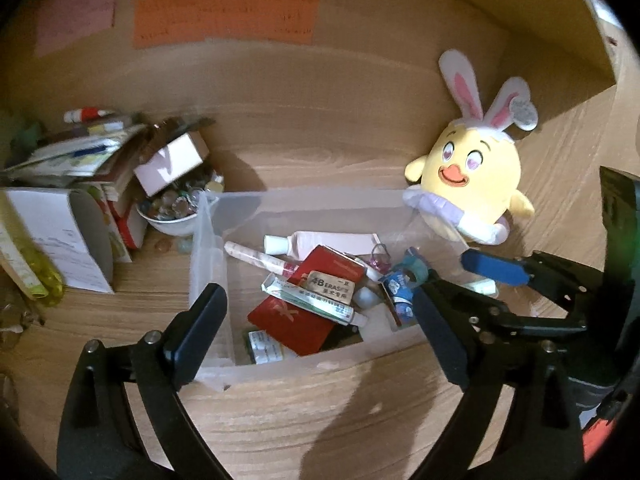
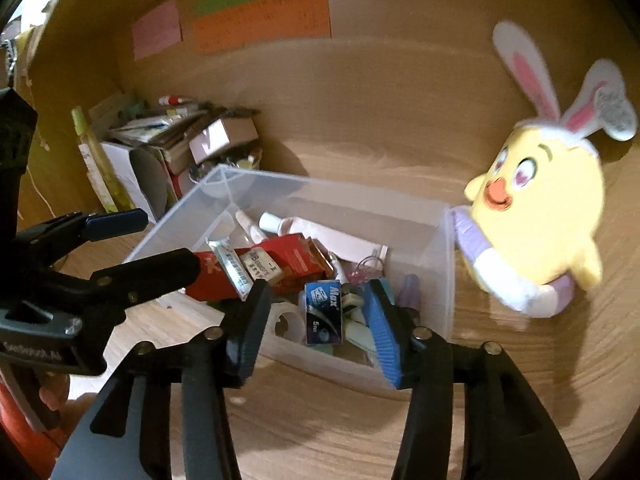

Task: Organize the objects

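Left gripper [image 1: 320, 332]: my jaws spread wide, nothing between them, hanging over the near edge of the clear plastic bin [image 1: 208, 248].
Right gripper [image 2: 316, 328]: also parted, pads empty, poised at the bin's near wall [image 2: 448, 264]; the blue pad sits just beside the "Max" card [image 2: 323, 314].
Bin contents: red booklet [image 1: 308, 308] in the middle, a 4B eraser [image 1: 330, 287] lying on it, a green-and-white tube [image 1: 312, 300] slanting across, a pink-white tube [image 1: 320, 242] toward the back.
More in there: small blue-printed items [image 1: 400, 288] at the right end, jumbled together, hard to tell apart.
Plush chick [image 1: 472, 176]: yellow, rabbit ears, leaning at the bin's far right corner, touching it.
Left clutter: white bowl of glass pebbles [image 1: 172, 216] just beside the bin, stacked books and papers [image 1: 80, 156] behind it.
Back wall: orange note [image 1: 224, 20], green and pink ones alongside.
Surface: wooden desk [image 1: 320, 420].
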A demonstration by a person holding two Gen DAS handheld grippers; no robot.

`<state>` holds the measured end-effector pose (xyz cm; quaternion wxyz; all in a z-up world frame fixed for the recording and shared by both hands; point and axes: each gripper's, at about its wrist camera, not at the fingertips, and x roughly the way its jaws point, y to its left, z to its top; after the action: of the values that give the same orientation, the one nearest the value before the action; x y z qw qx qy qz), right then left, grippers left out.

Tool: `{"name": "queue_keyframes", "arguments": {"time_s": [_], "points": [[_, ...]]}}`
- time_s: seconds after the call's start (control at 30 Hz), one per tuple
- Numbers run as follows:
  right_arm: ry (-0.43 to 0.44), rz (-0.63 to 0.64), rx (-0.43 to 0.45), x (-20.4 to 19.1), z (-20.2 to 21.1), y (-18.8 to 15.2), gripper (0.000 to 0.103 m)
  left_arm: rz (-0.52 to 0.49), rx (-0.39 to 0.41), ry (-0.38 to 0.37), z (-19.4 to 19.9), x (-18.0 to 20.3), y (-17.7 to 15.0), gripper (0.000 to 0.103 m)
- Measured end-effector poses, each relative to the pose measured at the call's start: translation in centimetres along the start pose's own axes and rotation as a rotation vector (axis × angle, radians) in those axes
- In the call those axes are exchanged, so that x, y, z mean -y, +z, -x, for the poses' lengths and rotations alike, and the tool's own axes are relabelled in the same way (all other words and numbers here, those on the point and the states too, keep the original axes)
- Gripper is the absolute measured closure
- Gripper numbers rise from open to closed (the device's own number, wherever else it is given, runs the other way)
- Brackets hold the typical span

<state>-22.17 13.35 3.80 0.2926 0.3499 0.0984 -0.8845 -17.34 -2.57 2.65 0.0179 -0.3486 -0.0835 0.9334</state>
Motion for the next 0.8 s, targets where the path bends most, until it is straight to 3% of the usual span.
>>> {"name": "queue_keyframes", "arguments": {"time_s": [0.3,0.8], "points": [[-0.001,-0.015,0.094,-0.3,4.0,-1.9,0.037,-0.054,0.126,0.078,4.1,0.4,-2.7,0.008],[0.012,-0.062,0.105,-0.6,5.6,-6.6,0.031,-0.082,0.153,0.078,5.5,2.0,-7.2,0.007]]}}
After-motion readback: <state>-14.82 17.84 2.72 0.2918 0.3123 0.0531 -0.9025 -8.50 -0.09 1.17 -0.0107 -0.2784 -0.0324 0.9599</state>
